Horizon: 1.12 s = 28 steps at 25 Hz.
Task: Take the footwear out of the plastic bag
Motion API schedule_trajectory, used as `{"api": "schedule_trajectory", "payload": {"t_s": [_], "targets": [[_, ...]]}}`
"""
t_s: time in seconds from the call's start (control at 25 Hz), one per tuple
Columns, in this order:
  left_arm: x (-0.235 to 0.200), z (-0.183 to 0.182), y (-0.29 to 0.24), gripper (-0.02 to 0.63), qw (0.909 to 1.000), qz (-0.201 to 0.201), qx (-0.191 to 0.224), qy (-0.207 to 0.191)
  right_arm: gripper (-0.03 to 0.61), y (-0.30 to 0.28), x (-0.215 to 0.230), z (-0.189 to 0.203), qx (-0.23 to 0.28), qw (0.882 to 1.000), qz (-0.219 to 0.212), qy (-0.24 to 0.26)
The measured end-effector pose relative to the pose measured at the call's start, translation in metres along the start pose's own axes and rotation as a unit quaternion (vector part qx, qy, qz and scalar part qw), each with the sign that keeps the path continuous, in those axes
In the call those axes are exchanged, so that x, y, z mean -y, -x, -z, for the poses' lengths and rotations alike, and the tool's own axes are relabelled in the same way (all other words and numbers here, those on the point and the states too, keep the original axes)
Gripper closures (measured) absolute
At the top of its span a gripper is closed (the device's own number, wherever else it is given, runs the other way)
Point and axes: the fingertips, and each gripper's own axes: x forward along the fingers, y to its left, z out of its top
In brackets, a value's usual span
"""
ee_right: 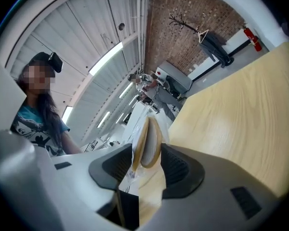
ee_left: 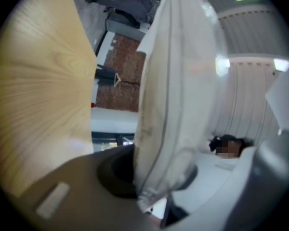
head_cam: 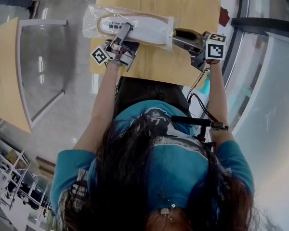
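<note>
Pale wooden table (head_cam: 183,8), with the bagged slipper (ee_right: 147,141) lying across it.
My left gripper (head_cam: 126,31) pinches the limp, slick plastic bag (head_cam: 151,29) mid-length. My right gripper (ee_right: 145,163) stands parted around the slipper's heel edge — light, bendy — I'd grip there.

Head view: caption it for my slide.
Left gripper pinches the plastic bag; open right gripper straddles the slipper.

Bag label (head_cam: 117,28) print illegibly small
</note>
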Motion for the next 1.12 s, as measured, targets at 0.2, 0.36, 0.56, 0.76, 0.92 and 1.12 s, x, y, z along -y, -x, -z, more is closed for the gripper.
{"api": "schedule_trajectory", "payload": {"t_s": [0.2,0.36,0.56,0.76,0.92,1.12], "targets": [[0.004,0.000,-0.002,0.522,0.9993,0.025,0.016,0.024,0.407,-0.006,0.003,-0.010,0.031,0.999,0.018,0.012],[0.004,0.000,-0.002,0.523,0.9987,0.032,0.019,0.034,0.408,-0.009,-0.014,-0.018,0.039,0.999,-0.015,0.015],[0.002,-0.001,-0.002,0.522,0.9987,0.027,0.033,0.026,0.413,-0.011,-0.012,-0.020,0.041,0.999,0.003,0.002],[0.007,-0.003,-0.006,0.522,0.9960,0.053,0.055,0.047,0.408,-0.012,0.000,-0.030,0.067,0.996,0.055,-0.002],[0.009,0.000,-0.007,0.522,0.9953,0.063,0.045,0.059,0.399,-0.018,-0.006,-0.016,0.031,0.998,-0.002,-0.051],[0.005,0.001,-0.012,0.514,0.9975,0.045,0.035,0.042,0.473,-0.019,-0.016,-0.016,0.038,0.995,-0.031,-0.086]]}}
